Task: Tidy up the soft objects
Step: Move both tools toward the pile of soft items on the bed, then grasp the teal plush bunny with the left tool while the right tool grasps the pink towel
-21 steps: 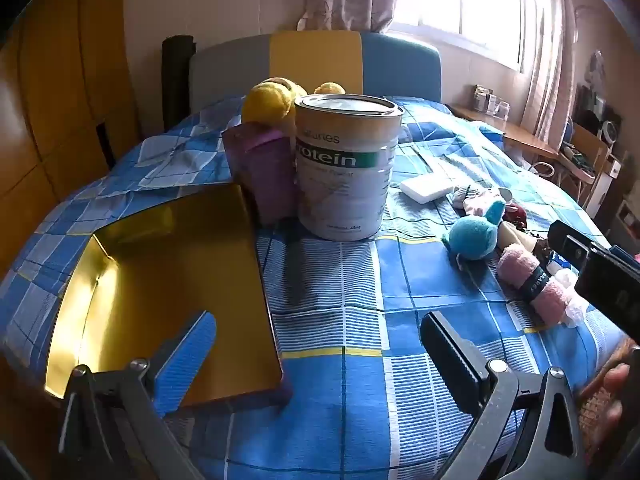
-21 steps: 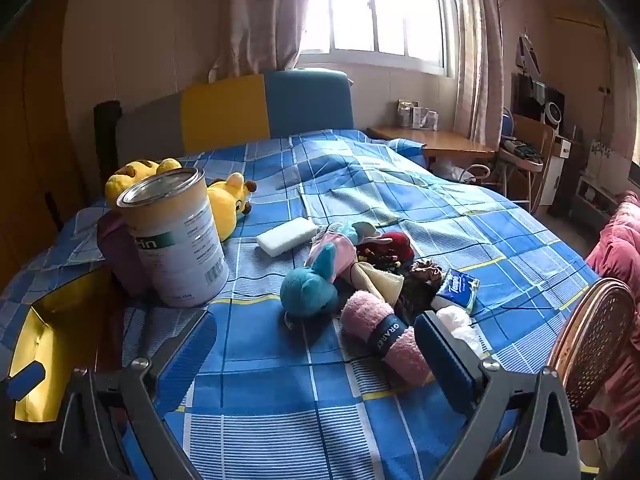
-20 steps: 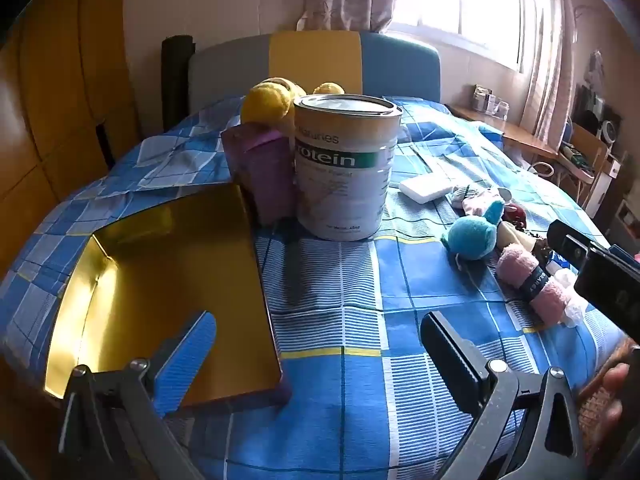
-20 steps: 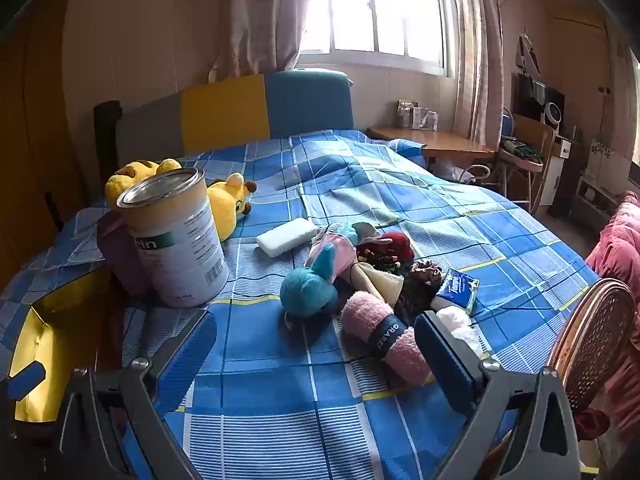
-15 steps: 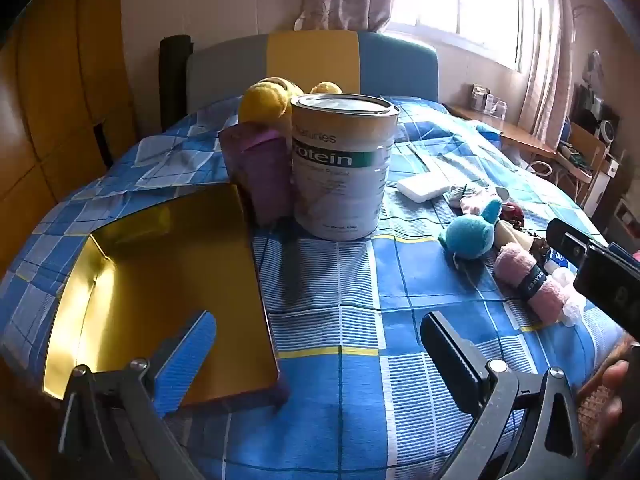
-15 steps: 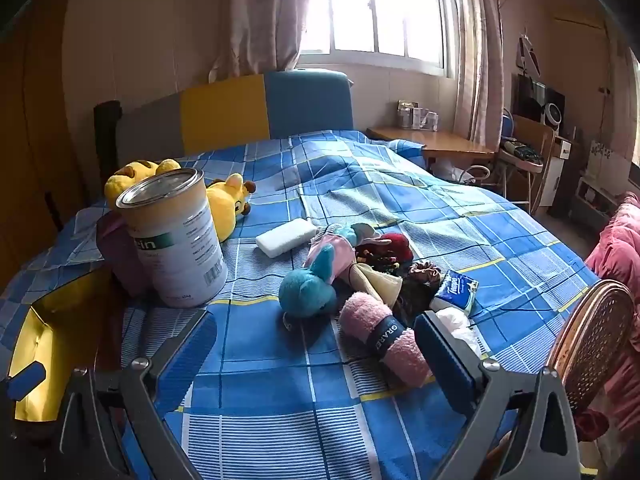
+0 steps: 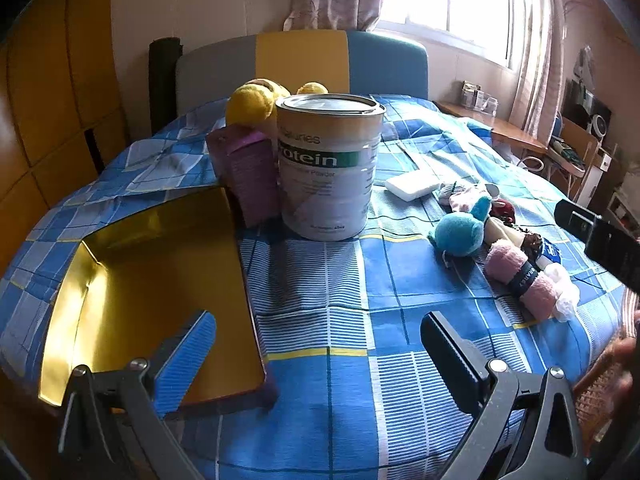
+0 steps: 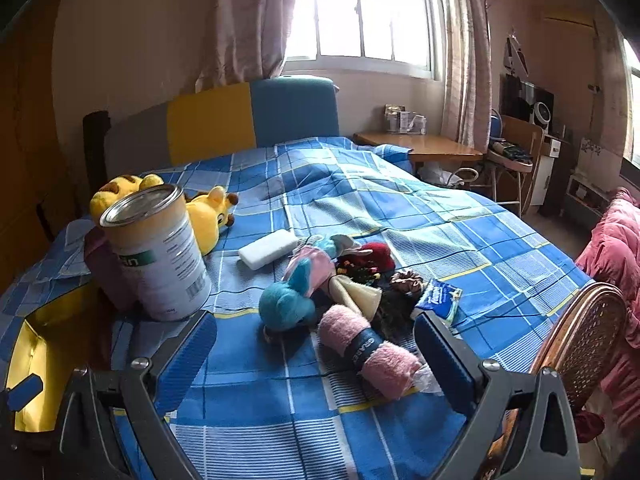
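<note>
Left gripper [image 7: 316, 344]: jaws wide apart, nothing btwn them; hangs over near edge of bed, above tray's right rim.
Right gripper [image 8: 316, 340]: jaws spread fully, holding nothing; pink towel roll sits in the gap in view, pads not touching it.
Bed [image 8: 360, 208]: blue checked cover, everything lies on it.
Tray [image 7: 160, 280]: gold inside, near left, looks bare.
Tin [image 7: 328, 164]: big, upright, w/ lid, just beyond tray's far right corner.
Purple box [image 7: 248, 172]: upright, touching tin's left side.
Yellow plush [image 8: 208, 216]: behind tin, far left.
White block [image 8: 268, 248]: right of tin, apart from pile.
Soft pile: right of tin, well apart from tray; teal plush [image 8: 286, 306] nearest tin, pink towel roll [image 8: 368, 352] at near end w/ dark band, red plush [image 8: 376, 256] at far end, blue packet [image 8: 438, 296] at right edge.
</note>
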`<state>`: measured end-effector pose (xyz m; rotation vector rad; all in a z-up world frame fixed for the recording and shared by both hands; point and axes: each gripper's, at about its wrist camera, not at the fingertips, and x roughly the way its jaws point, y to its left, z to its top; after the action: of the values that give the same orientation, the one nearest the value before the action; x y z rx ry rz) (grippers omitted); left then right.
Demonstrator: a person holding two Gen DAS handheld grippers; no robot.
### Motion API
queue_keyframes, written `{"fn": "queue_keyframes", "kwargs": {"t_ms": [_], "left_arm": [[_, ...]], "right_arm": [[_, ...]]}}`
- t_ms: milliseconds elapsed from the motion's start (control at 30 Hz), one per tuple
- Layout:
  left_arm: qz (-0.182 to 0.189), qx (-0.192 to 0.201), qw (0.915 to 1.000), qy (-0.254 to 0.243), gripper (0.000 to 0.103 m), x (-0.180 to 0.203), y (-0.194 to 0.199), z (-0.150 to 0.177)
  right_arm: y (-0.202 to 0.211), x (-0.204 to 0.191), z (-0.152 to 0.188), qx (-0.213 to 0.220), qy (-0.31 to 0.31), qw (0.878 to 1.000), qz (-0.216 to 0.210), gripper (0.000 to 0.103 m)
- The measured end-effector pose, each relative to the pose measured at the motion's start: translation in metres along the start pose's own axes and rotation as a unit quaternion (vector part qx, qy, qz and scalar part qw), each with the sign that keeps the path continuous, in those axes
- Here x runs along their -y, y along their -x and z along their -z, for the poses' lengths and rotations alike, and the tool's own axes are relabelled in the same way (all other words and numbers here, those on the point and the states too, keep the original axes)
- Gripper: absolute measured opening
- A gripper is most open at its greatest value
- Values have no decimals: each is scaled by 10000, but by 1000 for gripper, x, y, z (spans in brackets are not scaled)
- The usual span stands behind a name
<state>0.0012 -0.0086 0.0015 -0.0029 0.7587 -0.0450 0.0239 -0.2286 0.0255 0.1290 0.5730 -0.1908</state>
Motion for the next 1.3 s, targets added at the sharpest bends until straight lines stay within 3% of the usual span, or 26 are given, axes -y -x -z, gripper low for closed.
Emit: {"fn": "queue_keyframes", "kwargs": {"t_ms": [400, 567, 867, 933, 1000, 1133, 1300], "left_arm": [[143, -128, 9997, -158, 103, 9, -5, -3], [283, -5, 9991, -314, 103, 16, -6, -5], [1363, 21, 9891, -550, 103, 43, -22, -20], [1584, -179, 9858, -520, 103, 49, -31, -26], [1588, -437, 9838, -714, 103, 62, -44, -32], [1263, -437, 9881, -763, 103, 80, -71, -49], [1500, -619, 9829, -874, 98, 104, -103, -72]], "right_arm": [[-2, 25, -8, 41, -202, 9996, 171, 101], [-1, 42, -13, 53, -325, 9992, 229, 101], [-1, 90, -25, -95, -809, 9965, 187, 101], [-4, 99, -26, -166, -870, 9959, 167, 101], [-7, 106, -26, -246, -953, 9951, 118, 101], [-12, 116, -26, -308, -1051, 9939, 106, 101], [-21, 119, -24, -390, -972, 9945, 37, 101]]}}
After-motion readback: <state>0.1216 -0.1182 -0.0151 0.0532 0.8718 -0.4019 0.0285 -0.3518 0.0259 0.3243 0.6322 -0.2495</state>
